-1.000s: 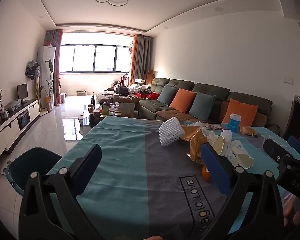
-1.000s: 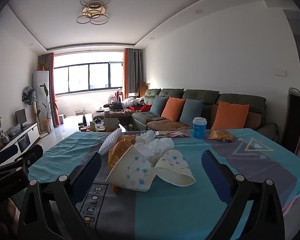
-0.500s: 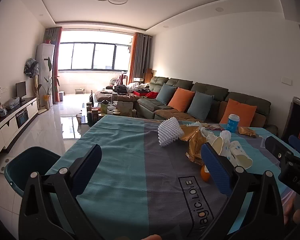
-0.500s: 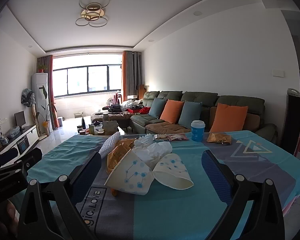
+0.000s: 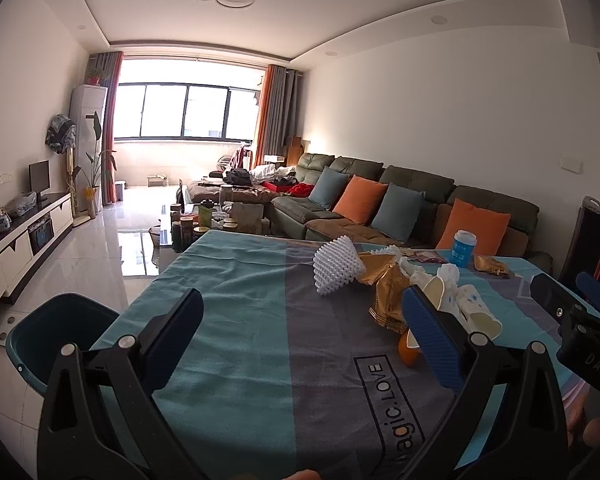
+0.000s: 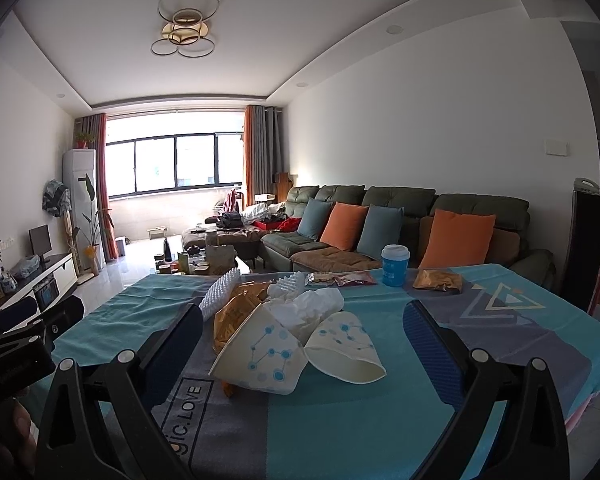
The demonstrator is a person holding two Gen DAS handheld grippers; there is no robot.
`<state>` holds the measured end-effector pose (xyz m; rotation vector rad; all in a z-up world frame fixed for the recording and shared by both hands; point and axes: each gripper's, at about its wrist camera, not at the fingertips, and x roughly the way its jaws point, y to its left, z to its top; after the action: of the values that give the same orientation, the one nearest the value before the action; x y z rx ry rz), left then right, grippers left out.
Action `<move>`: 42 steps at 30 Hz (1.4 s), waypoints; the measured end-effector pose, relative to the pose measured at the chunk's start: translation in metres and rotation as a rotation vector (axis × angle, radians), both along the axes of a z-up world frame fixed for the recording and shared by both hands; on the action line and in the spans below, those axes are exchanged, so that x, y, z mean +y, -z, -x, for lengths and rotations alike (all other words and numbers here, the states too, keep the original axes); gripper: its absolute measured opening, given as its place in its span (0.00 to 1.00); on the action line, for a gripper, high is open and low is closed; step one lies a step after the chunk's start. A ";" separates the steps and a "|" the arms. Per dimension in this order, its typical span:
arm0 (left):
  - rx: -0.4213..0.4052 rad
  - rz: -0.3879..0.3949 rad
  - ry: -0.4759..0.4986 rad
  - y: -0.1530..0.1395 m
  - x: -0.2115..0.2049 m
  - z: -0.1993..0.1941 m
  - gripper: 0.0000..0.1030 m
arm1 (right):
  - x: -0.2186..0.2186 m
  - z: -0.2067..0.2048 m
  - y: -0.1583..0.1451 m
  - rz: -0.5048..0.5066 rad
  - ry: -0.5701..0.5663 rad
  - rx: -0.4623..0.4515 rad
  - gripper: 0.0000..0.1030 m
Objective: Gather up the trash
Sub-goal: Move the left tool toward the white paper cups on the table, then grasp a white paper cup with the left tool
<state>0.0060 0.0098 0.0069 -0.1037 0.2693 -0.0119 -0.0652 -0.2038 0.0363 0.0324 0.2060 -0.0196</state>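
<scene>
From the left wrist, the left gripper [image 5: 300,332] hangs spread and empty over the worktop [image 5: 228,300]; the trash pile [image 5: 396,284] lies far right, the teal bin [image 5: 60,332] on the floor, near left. Cloth print reads "Magic.LOVE".

From the right wrist, the right gripper [image 6: 304,344] gapes empty, with crumpled paper cups [image 6: 296,352] between its fingers. Nothing appears collected yet.

A matt woven tablecloth [image 6: 480,320] carries crushed paper cups [image 6: 340,350], crinkly foil wrappers [image 5: 392,300] and white foam netting [image 5: 334,266].

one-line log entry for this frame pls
phase: approach | left gripper: open, empty | right gripper: open, facing paper cups | bin: left of table
</scene>
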 end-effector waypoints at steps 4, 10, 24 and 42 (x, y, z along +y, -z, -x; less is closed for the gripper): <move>0.020 0.010 0.025 0.000 0.000 -0.003 0.95 | -0.003 -0.004 0.002 -0.003 0.009 0.007 0.94; 0.058 0.023 0.071 0.002 -0.005 -0.016 0.95 | -0.012 -0.013 0.002 0.003 0.031 0.017 0.94; 0.078 -0.014 0.227 0.001 -0.048 -0.053 0.95 | -0.040 -0.048 -0.005 -0.016 0.000 0.084 0.94; 0.207 -0.059 0.351 0.017 -0.084 -0.107 0.95 | -0.065 -0.130 0.011 -0.077 -0.113 0.330 0.94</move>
<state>0.1132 -0.0746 -0.0101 0.0024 0.4918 -0.3433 0.0644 -0.2687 0.0255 0.0945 0.5387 0.0965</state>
